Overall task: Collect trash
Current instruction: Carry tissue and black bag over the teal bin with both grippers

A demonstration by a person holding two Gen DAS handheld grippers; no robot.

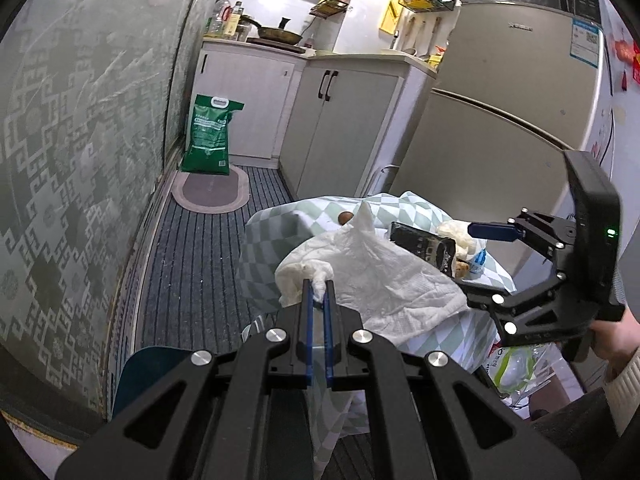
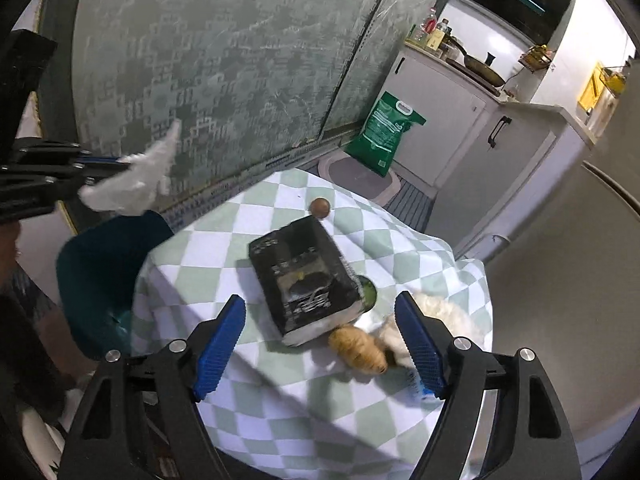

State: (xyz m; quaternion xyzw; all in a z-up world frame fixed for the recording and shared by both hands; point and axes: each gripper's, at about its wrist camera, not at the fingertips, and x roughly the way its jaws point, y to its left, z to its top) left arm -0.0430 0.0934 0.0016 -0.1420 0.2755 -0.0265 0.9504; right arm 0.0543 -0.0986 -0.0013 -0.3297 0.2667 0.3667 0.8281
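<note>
Pinching crumpled white tissue (image 1: 360, 276), left gripper (image 1: 318, 294) clamps it in air beyond table's (image 2: 280, 400) left edge. Right gripper (image 2: 320, 344) gapes, unladen, over glossy black packet (image 2: 304, 280) mid-checkered cloth; wrinkled brown lump (image 2: 358, 350) near right edge.

The right gripper (image 2: 320, 340) hangs with jaws apart above a checked tablecloth (image 2: 280, 400), a black packet (image 2: 304, 280) just beyond. At far left, the left gripper (image 2: 120, 166) pinches a white tissue (image 2: 136, 184).

Home kitchen, fridge (image 1: 500, 92), cabinets (image 1: 340, 120), frying pan (image 1: 278, 32) on counter
</note>
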